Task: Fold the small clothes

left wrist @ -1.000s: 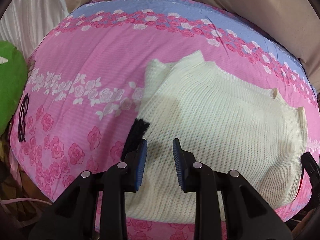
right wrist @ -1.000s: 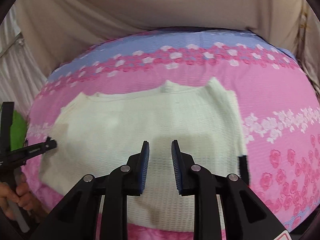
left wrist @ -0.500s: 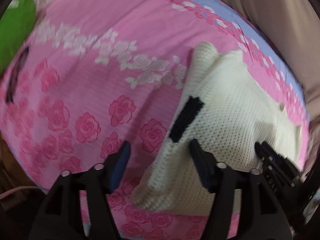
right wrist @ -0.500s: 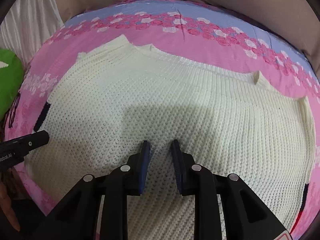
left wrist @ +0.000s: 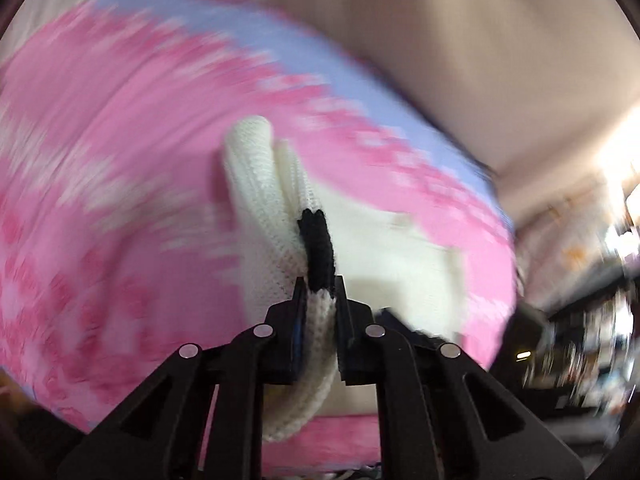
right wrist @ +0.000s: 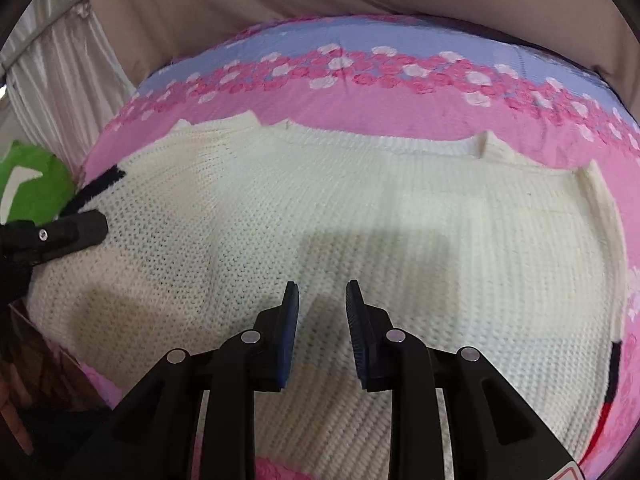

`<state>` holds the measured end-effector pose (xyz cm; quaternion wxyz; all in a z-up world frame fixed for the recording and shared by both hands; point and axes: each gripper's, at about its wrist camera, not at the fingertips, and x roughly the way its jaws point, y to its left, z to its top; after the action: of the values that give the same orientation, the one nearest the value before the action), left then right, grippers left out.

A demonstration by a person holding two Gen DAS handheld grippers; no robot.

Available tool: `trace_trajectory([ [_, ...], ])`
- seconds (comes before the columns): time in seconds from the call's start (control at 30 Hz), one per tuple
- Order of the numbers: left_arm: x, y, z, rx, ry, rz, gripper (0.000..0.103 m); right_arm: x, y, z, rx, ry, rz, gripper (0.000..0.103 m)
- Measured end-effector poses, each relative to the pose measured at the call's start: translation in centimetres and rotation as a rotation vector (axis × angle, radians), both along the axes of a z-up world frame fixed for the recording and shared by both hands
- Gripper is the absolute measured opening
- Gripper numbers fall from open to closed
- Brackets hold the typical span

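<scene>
Pinching the black-trimmed left edge of the cream knit sweater (left wrist: 260, 208), the left gripper (left wrist: 318, 292) has its fingers closed on the fabric, the edge raised off the pink floral bedsheet (left wrist: 100, 200). Over the sweater's middle, the right gripper (right wrist: 322, 296) hovers with fingers parted, holding nothing. A green cushion (right wrist: 32, 188) sits at the bed's left.

Motion blur smears the pink bedsheet (left wrist: 120, 208) and the room behind (left wrist view), leaving its flowers unreadable.

both wrist views overlook one sweater (right wrist: 360, 220).
</scene>
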<state>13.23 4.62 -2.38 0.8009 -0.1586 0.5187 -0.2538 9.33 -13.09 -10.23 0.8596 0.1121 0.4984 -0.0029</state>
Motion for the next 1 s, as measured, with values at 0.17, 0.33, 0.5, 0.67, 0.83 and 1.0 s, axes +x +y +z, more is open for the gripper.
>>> trace_trajectory([
  [0.17, -4.5, -12.6, 3.0, 0.006, -0.085, -0.303, 0.011, -7.3, -6.9, 3.7, 0.025, -0.062, -0.158, 0.027],
  [0.33, -8.4, -22.3, -3.0, 0.195, -0.05, -0.496, 0.017, -15.6, -13.0, 4.7, -0.019, -0.043, -0.322, 0.031],
  [0.5, -11.1, -18.1, -2.1, 0.254, -0.162, -0.431, 0.066, -20.1, -14.8, 4.7, 0.025, -0.042, -0.399, 0.047],
  [0.67, -10.7, -11.5, -4.0, 0.347, -0.126, -0.434, 0.067, -18.5, -13.7, 4.8, 0.143, -0.093, -0.348, 0.065],
  [0.83, -11.7, -8.6, -8.6, 0.422, -0.044, -0.479, 0.067, -15.5, -12.9, 2.2, 0.185, -0.004, -0.321, 0.071],
  [1.0, -10.6, -8.7, -11.2, 0.446, -0.041, -0.442, 0.054, -14.7, -13.2, -1.3, 0.323, 0.093, -0.358, 0.069],
])
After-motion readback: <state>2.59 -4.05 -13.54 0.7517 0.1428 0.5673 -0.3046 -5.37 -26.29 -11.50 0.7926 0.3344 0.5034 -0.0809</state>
